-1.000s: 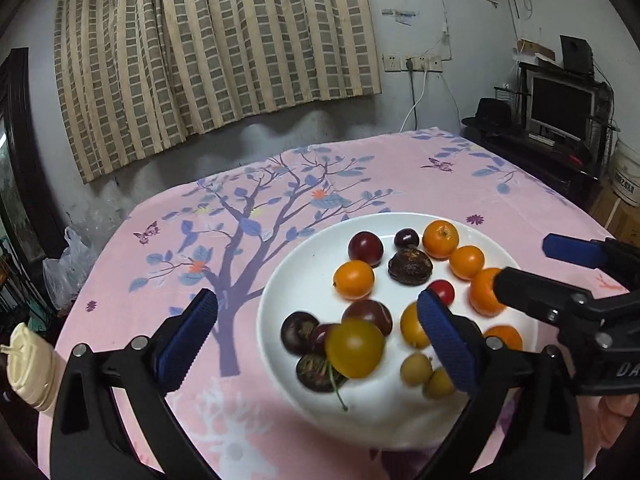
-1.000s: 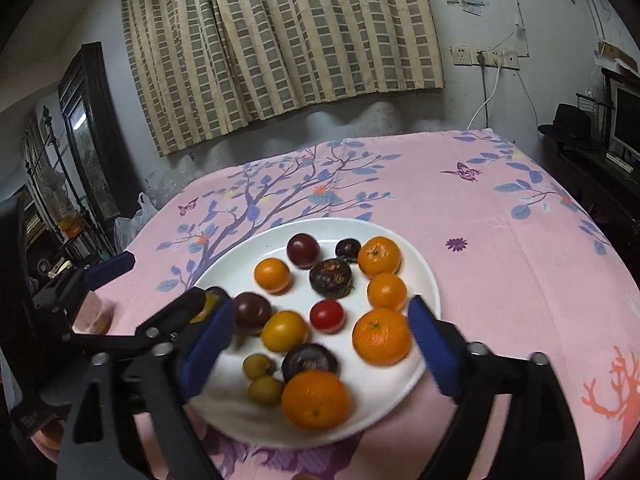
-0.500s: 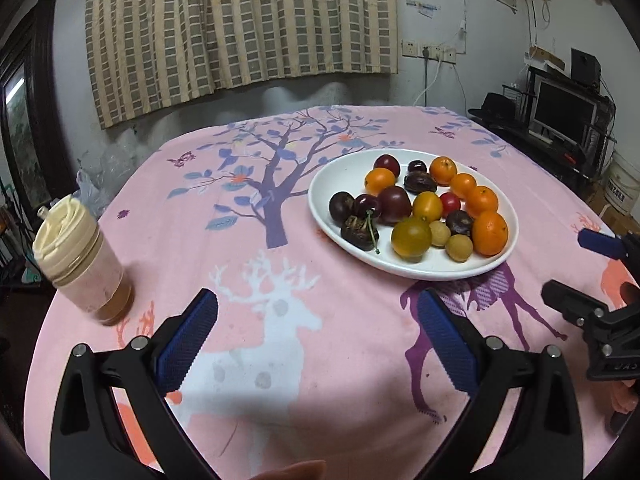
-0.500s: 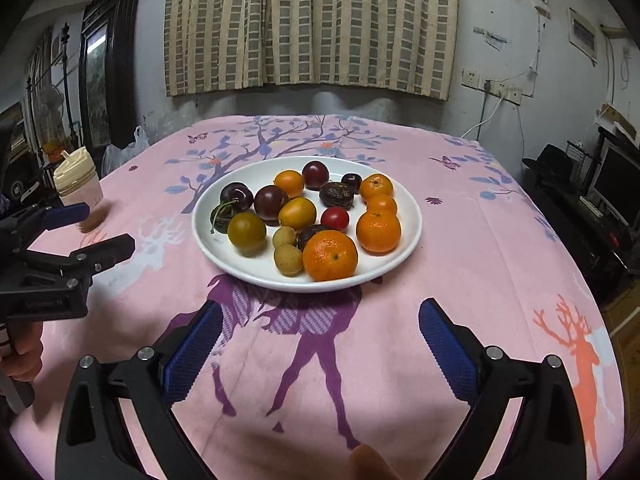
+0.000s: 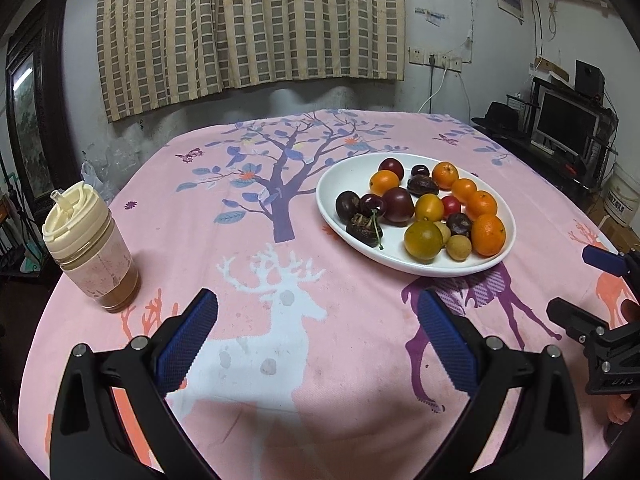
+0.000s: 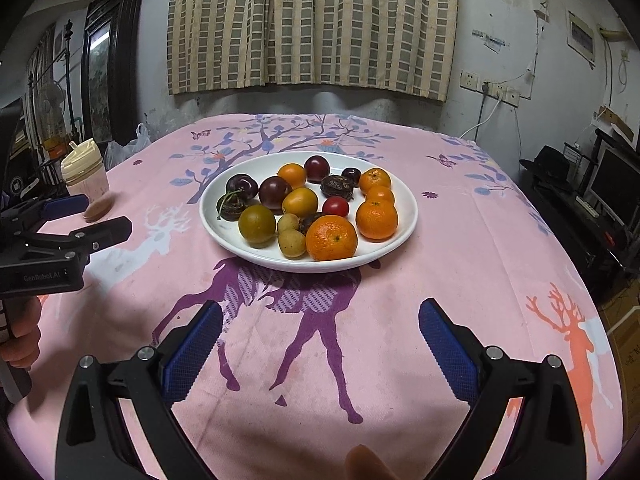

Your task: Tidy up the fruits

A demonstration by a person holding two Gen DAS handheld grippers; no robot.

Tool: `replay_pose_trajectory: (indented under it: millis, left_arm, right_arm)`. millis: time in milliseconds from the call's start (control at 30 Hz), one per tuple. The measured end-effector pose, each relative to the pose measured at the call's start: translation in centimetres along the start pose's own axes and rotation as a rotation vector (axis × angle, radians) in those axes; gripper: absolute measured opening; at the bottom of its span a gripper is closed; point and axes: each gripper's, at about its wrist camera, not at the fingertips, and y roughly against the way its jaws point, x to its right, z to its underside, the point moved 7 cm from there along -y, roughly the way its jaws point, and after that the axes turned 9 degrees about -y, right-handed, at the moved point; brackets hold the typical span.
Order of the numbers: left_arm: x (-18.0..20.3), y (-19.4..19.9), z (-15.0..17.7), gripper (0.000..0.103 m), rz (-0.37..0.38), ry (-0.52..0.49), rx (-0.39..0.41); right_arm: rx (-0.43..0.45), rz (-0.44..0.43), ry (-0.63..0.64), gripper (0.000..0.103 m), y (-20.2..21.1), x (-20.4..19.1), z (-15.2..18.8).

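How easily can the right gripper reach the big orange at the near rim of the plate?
Probably easily. The right gripper is open and empty, the orange lies straight ahead at the rim of the plate, and only bare cloth lies between. Neighbouring fruit may crowd the jaws.

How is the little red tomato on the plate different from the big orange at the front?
The red tomato is much smaller than the big orange. The tomato is shiny red and smooth; the orange is orange with dimpled skin. The tomato sits near the middle of the white plate, ringed by other fruit; the orange sits by the near rim. Both are round and lie on the same plate.
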Motion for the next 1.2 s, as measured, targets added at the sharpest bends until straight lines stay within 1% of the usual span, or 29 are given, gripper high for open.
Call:
replay_pose_trajectory:
  millis: [500,667,1200]
  left_arm:
    - [0.5,0.07,-0.13,0.098,-0.008,-0.014,0.014]
    - [0.46,-0.11,-0.04,0.098,0.003,-0.005,0.004]
    - [0.86,-0.2,0.17,0.098,-0.01,-0.032,0.007]
  right_arm:
    - [0.001,0.003,-0.001,0.099,-0.09,0.01,0.02]
    - [0.0,0.003,0.0,0.099,-0.1,0.01,0.01]
    - [-0.004,0.012,0.003,0.099,-0.18,0.26,0.05]
